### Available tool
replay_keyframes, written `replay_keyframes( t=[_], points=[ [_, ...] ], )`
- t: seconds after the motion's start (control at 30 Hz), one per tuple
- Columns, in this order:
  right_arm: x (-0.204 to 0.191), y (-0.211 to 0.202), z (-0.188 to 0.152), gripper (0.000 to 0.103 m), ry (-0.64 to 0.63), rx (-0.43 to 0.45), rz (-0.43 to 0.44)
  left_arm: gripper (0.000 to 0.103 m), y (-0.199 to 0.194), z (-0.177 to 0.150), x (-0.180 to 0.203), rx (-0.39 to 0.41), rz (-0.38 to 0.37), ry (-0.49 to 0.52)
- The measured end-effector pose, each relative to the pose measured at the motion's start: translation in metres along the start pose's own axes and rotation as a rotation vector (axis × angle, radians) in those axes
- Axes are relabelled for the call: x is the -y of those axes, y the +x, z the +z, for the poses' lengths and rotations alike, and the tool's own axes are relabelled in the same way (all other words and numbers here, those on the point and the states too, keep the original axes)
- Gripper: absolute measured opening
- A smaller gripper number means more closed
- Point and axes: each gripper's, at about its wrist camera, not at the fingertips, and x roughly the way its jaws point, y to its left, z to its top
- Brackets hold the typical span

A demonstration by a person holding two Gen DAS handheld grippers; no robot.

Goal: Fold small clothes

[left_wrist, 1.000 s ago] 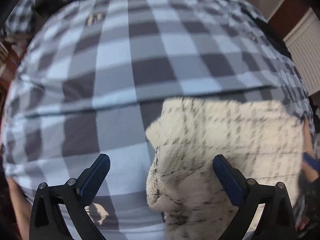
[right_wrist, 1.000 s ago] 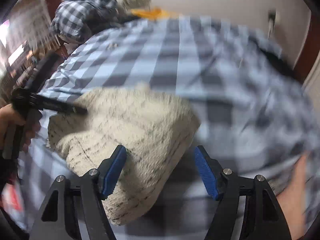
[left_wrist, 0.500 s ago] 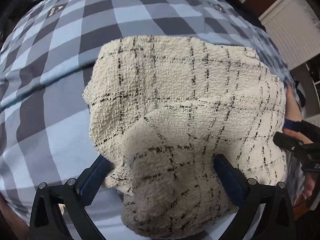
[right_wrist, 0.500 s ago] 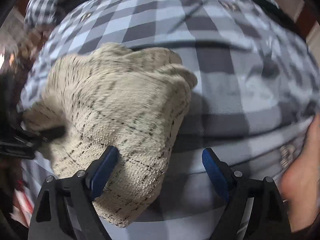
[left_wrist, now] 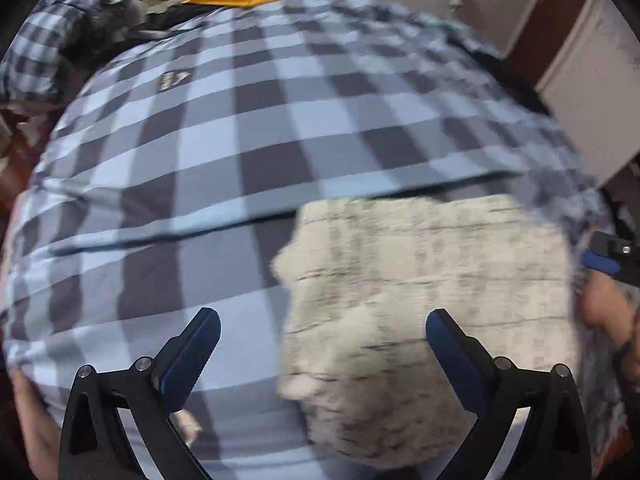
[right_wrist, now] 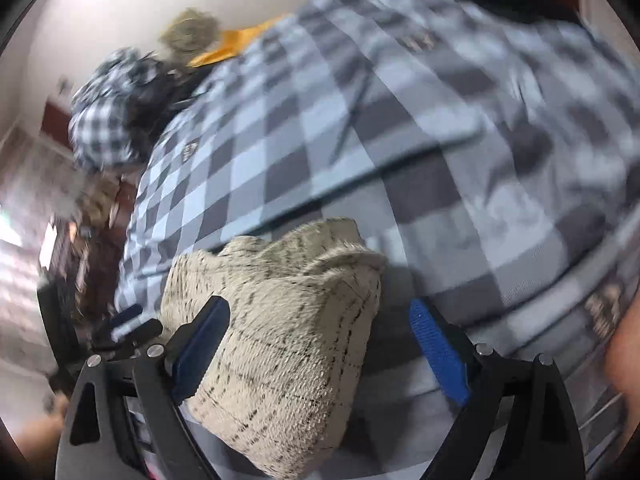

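My left tongs (left_wrist: 322,344) are wide apart and hold nothing, and the fuzzy cream cloth (left_wrist: 420,304) lies on the checked bed cover (left_wrist: 248,136) with its edge between them, mostly by the right finger. My right tongs (right_wrist: 320,344) are opening, and the folded cloth (right_wrist: 280,340) sits between them, close to the left finger (right_wrist: 200,344), but I cannot tell if it touches.

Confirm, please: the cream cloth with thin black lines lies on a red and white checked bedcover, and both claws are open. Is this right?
Not quite. The bedcover is checked in blue and grey, not red and white, as the left wrist view shows. The rest holds: the cream cloth with thin black lines lies on it, the left claw is open, and the right claw is opening, its pads not pressing the cloth.
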Motion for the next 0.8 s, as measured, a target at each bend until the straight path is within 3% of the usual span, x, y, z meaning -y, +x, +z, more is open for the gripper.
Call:
replay_keyframes(
  t=[0.1,0.2,0.27,0.5,0.67,0.77,0.8],
  points=[
    [-0.008,0.024,-0.001,0.089,-0.029,-0.047,-0.079,0.103,0.01,-0.008,0.0,-0.016,0.067,0.033],
    [-0.011,0.042,-0.011,0.089,-0.076,-0.058,-0.163,0.103,0.026,-0.017,0.015,-0.007,0.108,0.129],
    [-0.006,0.042,-0.017,0.099,-0.056,-0.025,-0.192,0.103,0.03,-0.022,0.022,0.013,0.134,0.179],
    [-0.004,0.009,-0.021,0.101,-0.006,0.025,-0.165,0.103,0.007,-0.018,0.026,0.095,0.162,0.204],
    [-0.016,0.002,-0.036,0.101,-0.052,-0.008,-0.175,0.103,-0.006,-0.033,0.03,0.095,0.136,0.233],
    [-0.021,-0.006,-0.058,0.101,-0.061,0.051,-0.188,0.103,-0.011,-0.04,0.03,0.099,0.129,0.228],
    [-0.02,-0.014,-0.076,0.101,-0.04,0.124,-0.194,0.103,-0.012,-0.042,0.028,0.101,0.122,0.223]
  ],
)
